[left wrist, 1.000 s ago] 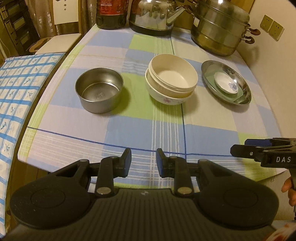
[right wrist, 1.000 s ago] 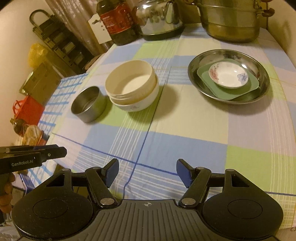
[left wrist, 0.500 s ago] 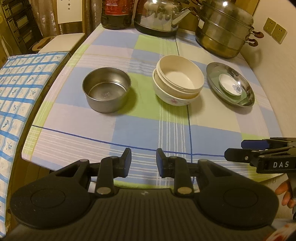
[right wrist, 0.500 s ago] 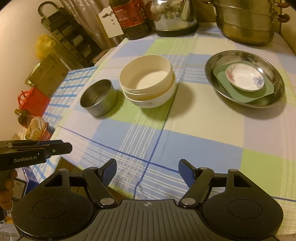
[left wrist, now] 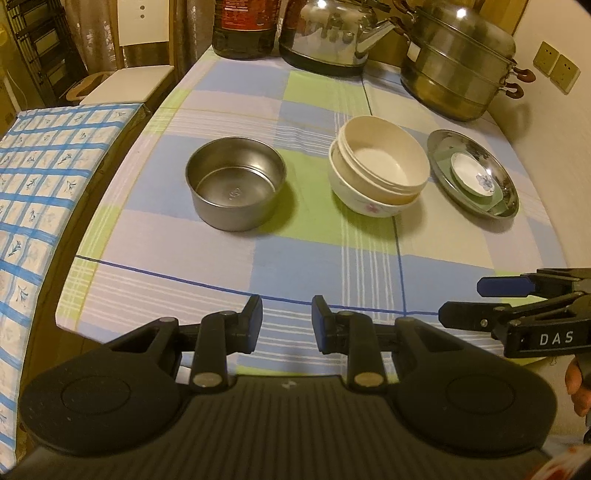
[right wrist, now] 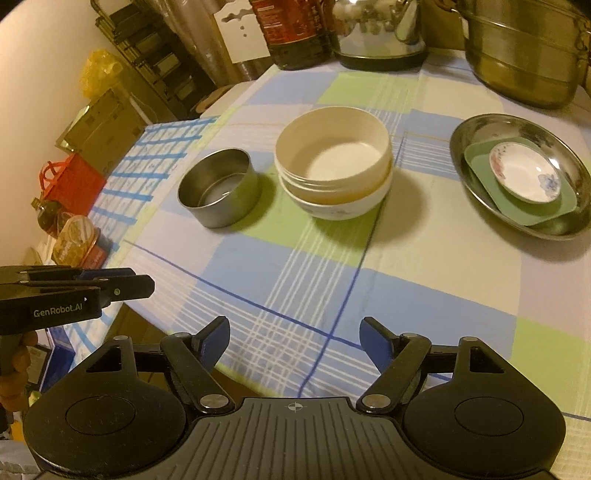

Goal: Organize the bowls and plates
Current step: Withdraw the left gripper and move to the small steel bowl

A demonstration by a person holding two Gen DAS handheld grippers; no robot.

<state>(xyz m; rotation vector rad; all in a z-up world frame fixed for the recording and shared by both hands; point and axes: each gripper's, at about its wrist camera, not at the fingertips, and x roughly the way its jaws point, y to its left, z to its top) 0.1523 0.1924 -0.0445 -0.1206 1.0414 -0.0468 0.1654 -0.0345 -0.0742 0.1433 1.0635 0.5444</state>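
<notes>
A steel bowl (left wrist: 236,184) (right wrist: 218,188) stands left of a cream bowl (left wrist: 380,162) (right wrist: 332,151) that is nested in a white flowered bowl (left wrist: 369,206). To the right, a steel plate (left wrist: 443,147) (right wrist: 480,133) holds a green square plate (right wrist: 480,158) with a small white dish (left wrist: 472,177) (right wrist: 524,177) on top. My left gripper (left wrist: 286,317) (right wrist: 142,282) hovers over the table's front edge, narrowly open, with nothing between its fingers. My right gripper (right wrist: 293,332) (left wrist: 461,301) hangs beside it, to its right, wide open with nothing between its jaws. Both are well short of the dishes.
A kettle (left wrist: 332,33), a steamer pot (left wrist: 458,70) and a dark bottle (left wrist: 243,26) line the table's back. A wall with sockets (left wrist: 557,70) runs along the right. On the left, a lower surface under a blue checked cloth (left wrist: 40,177) adjoins the table.
Both grippers have drifted left along the table's front, so the dishes sit further right in each view. The right jaws have spread a little wider.
</notes>
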